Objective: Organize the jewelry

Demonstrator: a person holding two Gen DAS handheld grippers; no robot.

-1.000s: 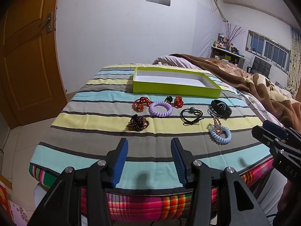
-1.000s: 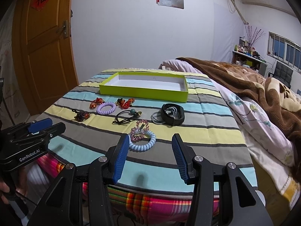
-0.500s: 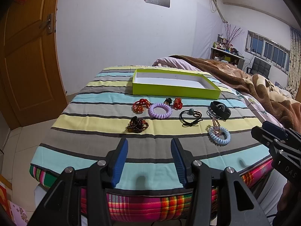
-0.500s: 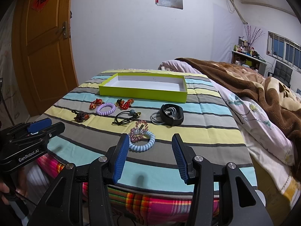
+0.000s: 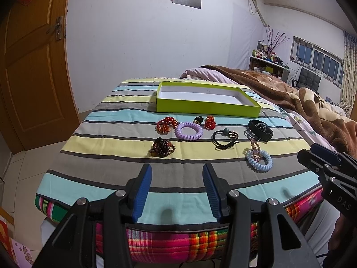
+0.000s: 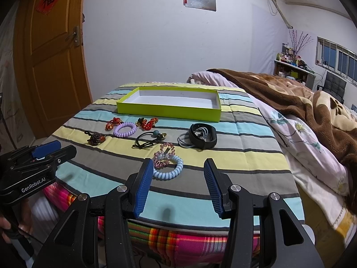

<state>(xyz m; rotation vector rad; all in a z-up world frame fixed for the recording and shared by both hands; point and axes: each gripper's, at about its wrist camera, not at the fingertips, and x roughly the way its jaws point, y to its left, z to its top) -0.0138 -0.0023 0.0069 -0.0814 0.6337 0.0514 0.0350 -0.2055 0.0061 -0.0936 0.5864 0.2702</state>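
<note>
1. The left hand-held gripper (image 5: 177,189) and right hand-held gripper (image 6: 178,186) hover at the near edge of the striped bed (image 5: 111,178), both spread wide and empty.
2. Just past the right one lies a blue coil tie (image 6: 168,170) with a pink clip (image 6: 164,156).
3. Farther on lie a bead bracelet (image 5: 162,147), a purple coil (image 5: 189,131), a black tie (image 5: 224,137), and a black band (image 5: 260,130).
4. Beyond them sits the empty green box (image 5: 207,108).
</note>
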